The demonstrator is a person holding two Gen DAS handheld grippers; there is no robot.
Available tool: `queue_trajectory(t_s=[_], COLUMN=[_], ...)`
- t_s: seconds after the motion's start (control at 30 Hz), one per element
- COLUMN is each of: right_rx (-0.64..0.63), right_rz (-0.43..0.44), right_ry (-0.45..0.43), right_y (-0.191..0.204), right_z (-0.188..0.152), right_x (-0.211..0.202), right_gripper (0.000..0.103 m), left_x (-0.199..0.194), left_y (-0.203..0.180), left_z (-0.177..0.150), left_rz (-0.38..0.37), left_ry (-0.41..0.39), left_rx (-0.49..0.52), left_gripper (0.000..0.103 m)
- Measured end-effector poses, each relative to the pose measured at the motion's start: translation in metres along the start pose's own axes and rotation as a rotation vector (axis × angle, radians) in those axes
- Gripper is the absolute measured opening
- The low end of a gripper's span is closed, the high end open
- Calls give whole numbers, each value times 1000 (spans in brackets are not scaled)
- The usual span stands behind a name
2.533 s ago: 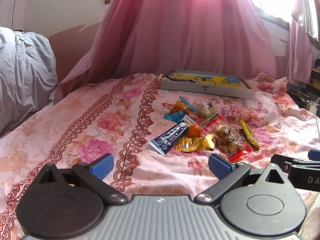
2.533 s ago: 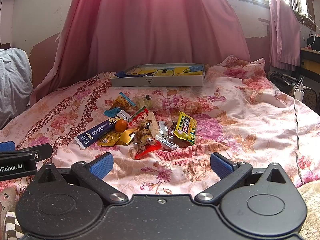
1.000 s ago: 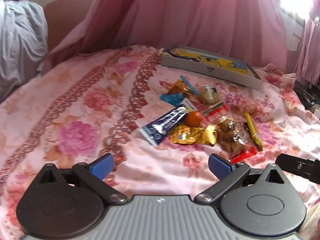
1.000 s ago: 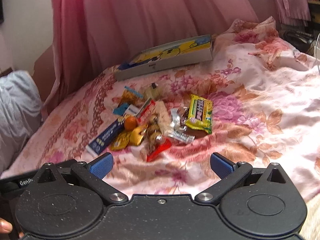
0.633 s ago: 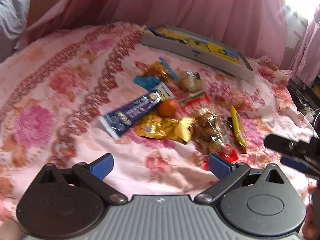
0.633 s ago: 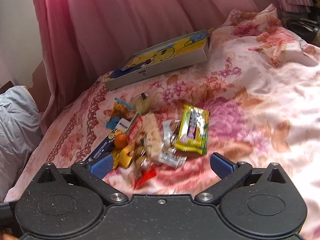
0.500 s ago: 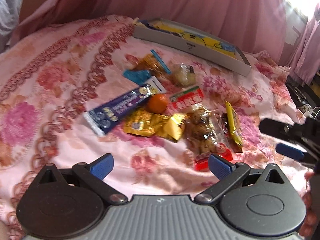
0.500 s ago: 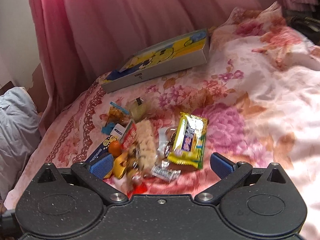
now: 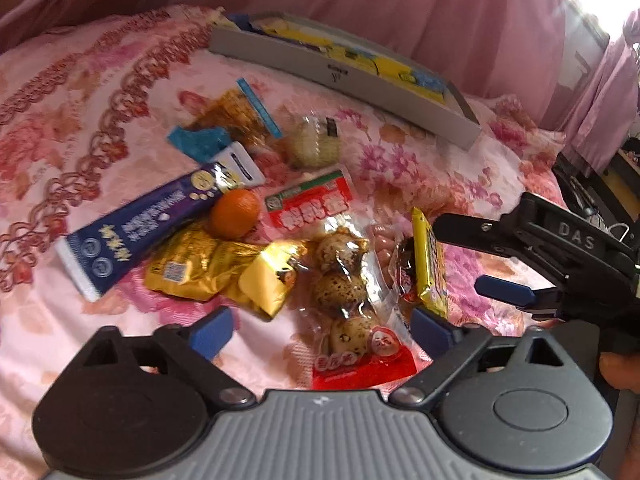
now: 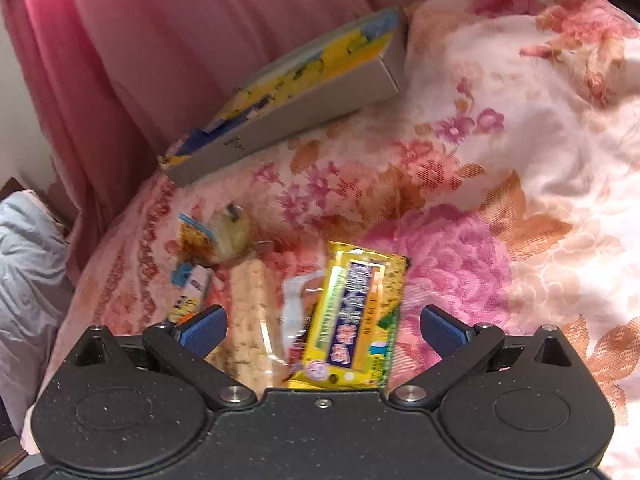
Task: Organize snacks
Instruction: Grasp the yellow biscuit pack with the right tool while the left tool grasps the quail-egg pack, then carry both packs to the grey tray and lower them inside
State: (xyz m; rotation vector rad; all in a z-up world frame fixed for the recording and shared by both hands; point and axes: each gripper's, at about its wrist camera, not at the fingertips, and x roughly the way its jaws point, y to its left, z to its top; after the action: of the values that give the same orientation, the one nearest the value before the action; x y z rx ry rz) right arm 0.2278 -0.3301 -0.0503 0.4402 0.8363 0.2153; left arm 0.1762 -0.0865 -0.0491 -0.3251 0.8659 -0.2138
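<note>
Bedroom: floral bedspread [image 9: 80, 80], pink curtains [image 9: 400, 8]

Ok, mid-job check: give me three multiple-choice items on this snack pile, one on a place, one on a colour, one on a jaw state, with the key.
1. Where does the orange fruit lie?
A. Inside the grey box
B. Beside the dark blue packet, touching the gold wrapper
C. Between the right jaws

2. What colour is the packet between the right gripper's jaws?
A. Yellow
B. Blue
C. Red

3. How do the left gripper's jaws stand?
A. Shut on the egg pack
B. Shut on nothing
C. Open

Key: B, it sits against the dark blue packet and gold wrapper; A, the yellow packet fills that gap; C, pads wide apart over the egg pack.
</note>
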Motion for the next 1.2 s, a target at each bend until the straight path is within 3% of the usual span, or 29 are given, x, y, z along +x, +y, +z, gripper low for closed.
queue_trajectory(t_s=[0.17,0.33,0.5,0.6,0.93,1.2], right_rx=[49,79,98,97,106,82], right_rz=[-8,-4,-7,-6,12,10], right_ry=[47,76,87,91,99,89], right_y=[-8,-10,-12,-13,-12,-10], right_z=[0,-4,-6,-6,-9,-11], right_x=[14,23,24,24,26,21], right_gripper=[88,80,57,53,55,50], left_x=[10,18,22,21,25,17], left_y=[-2,3,10,13,18,16], left_z=[3,7,2,2,7,6], left_rz=[-30,-55,-73,-80,-61,-28], left_ry=[27,43,57,54,70,72], left_rx=[3,-62,-112,-137,-250,-290], left_gripper=[87,75,61,60,59,45])
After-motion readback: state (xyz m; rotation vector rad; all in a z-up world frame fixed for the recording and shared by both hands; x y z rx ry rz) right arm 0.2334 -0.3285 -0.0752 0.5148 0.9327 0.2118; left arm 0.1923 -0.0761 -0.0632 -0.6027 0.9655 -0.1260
